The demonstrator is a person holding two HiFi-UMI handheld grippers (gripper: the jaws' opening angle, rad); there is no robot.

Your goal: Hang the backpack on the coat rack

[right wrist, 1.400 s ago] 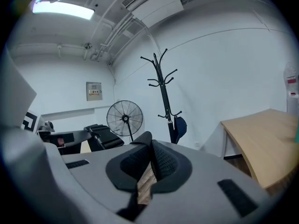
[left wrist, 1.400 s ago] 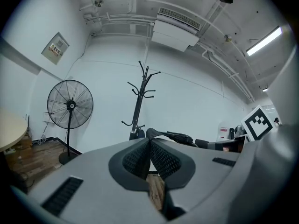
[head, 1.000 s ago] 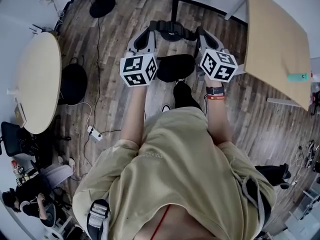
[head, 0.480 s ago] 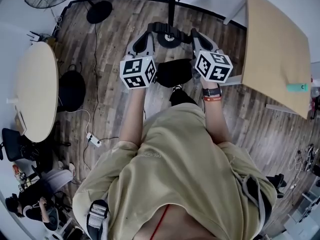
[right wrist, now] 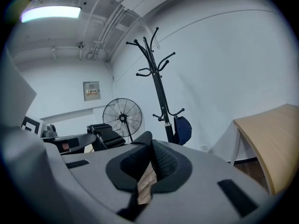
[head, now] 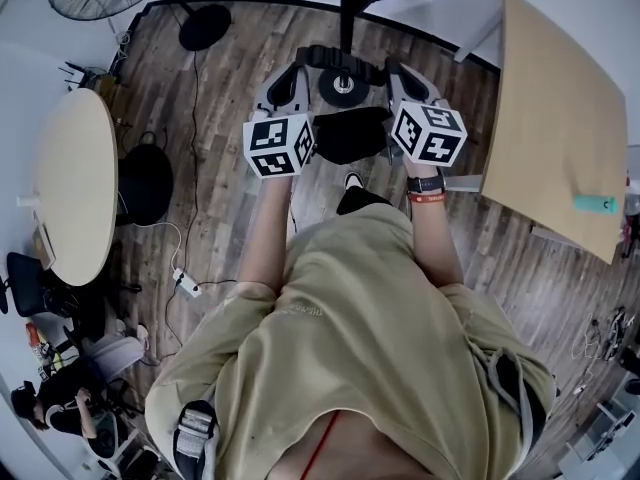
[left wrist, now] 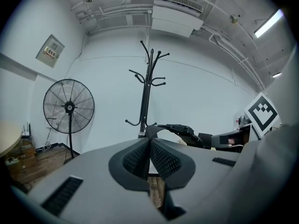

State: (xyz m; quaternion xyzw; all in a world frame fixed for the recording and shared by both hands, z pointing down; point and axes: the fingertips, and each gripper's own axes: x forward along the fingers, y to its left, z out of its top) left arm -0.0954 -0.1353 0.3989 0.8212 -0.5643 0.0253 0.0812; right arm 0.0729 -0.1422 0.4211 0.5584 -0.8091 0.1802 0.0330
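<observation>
the black backpack point(head: 350, 134) hangs clear of the floor, its straps pinched in the left hand-held gripper point(left wrist: 149, 144) and right hand-held gripper point(right wrist: 150, 149). just beyond it stands the coat rack point(left wrist: 146, 92), an upright black pole with curved hooks and a round base.

Nothing legible shows. The chest print point(head: 303, 309) on the shirt point(head: 360, 368) and the red label point(left wrist: 48, 53) on the wall panel point(left wrist: 55, 45) are too small. The teal tag point(head: 596, 204) at the right edge of the surface point(head: 550, 98) is blurred.
</observation>
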